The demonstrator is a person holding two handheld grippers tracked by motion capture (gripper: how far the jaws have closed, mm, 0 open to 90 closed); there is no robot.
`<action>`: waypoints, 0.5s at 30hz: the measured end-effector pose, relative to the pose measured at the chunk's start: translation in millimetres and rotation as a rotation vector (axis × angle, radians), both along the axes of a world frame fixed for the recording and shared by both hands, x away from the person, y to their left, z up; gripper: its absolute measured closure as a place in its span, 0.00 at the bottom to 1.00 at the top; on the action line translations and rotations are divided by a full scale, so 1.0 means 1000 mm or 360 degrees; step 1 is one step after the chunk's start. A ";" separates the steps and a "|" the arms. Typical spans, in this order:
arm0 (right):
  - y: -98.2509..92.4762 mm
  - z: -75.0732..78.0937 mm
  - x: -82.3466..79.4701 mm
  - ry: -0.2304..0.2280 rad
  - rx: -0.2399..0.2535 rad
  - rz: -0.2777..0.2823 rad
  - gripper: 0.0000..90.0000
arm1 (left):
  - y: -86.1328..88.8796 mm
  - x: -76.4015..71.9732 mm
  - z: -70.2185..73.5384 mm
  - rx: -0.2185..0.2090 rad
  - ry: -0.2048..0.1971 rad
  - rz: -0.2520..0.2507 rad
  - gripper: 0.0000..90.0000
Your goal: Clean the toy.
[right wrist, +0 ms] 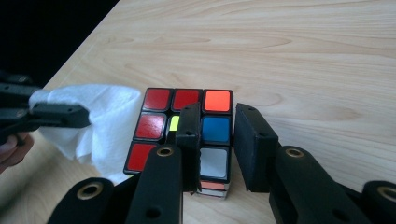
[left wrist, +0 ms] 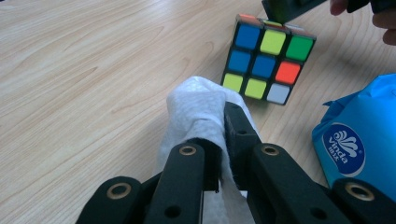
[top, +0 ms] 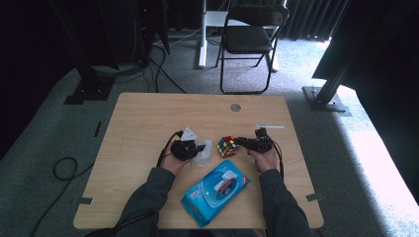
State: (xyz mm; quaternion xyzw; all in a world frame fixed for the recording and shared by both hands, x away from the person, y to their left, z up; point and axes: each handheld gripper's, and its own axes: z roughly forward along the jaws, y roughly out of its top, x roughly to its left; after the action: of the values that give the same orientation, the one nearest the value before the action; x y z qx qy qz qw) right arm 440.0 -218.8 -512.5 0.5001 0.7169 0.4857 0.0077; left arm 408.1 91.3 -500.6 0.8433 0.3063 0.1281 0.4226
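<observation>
While my left gripper (left wrist: 219,140) pinches the soft, limp wipe (left wrist: 196,105), my right gripper (right wrist: 217,140) clamps the rigid, slippery cube (right wrist: 184,135) by one edge column.

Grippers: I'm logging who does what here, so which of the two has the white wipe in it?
The left gripper, shut on the crumpled white wipe. The right gripper is instead clamped on a column of the puzzle cube beside it.
</observation>
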 end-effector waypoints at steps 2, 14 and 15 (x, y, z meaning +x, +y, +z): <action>-0.003 -0.001 0.001 0.0000 0.0001 -0.0028 0.81 | -0.001 0.000 0.000 0.0003 0.0002 -0.0001 0.96; -0.019 -0.006 0.007 0.0041 -0.0020 -0.0196 0.75 | -0.002 0.000 0.000 0.0000 -0.0001 -0.0009 0.95; -0.020 -0.006 0.007 0.0038 -0.0017 -0.0205 0.75 | -0.002 0.000 0.000 0.0000 -0.0001 -0.0009 0.95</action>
State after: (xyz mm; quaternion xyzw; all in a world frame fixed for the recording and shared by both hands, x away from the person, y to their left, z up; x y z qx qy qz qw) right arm 446.6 -238.4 -518.2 0.5509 0.6859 0.4744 0.0331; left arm 408.0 89.4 -501.0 0.8441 0.3040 0.1272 0.4230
